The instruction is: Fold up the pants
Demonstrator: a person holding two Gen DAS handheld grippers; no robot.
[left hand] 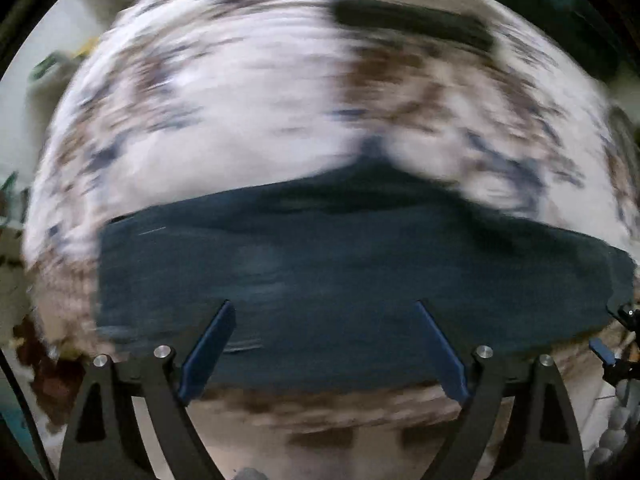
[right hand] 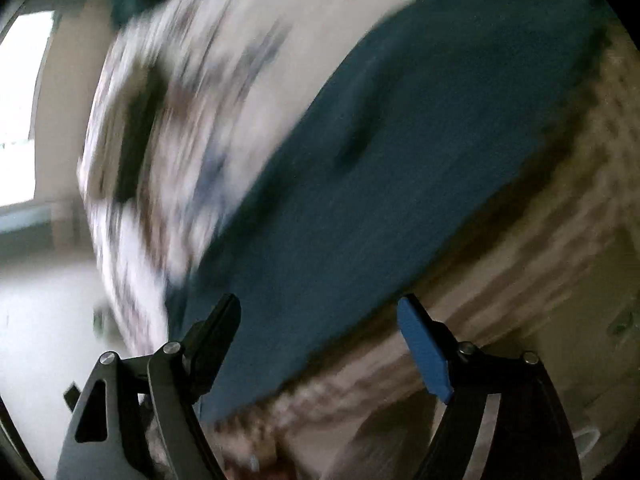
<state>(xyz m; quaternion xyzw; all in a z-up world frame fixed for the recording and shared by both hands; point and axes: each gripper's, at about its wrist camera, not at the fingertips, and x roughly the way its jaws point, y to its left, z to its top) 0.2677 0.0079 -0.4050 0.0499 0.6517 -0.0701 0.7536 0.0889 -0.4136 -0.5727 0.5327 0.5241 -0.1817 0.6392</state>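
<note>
1. Lying flat on the patterned bedspread [left hand: 224, 112]: dark blue pants [left hand: 360, 264], spreading as a wide band across the lower half of the left wrist view (everything smeared by motion blur).
2. Hovering over the near edge of the pants: left gripper [left hand: 322, 344], fingers spread wide apart, grasping nothing, with blue cloth filling the gap between them.
3. Showing at the far right edge of the left view: part of the right gripper [left hand: 612, 354], just beside the right end of the pants.
4. Running diagonally in the right wrist view: pants [right hand: 380, 168], stretching from the upper right down toward the lower left, with white-and-brown bedspread [right hand: 168, 128] on both sides.
5. Hanging near the lower end of the pants: right gripper [right hand: 320, 340], fingers released and wide apart, holding nothing; contact with the cloth impossible to tell through the blur.
6. Sitting at the far edge of the bed in the left view: a dark flat object [left hand: 412, 20], too blurred to identify.
</note>
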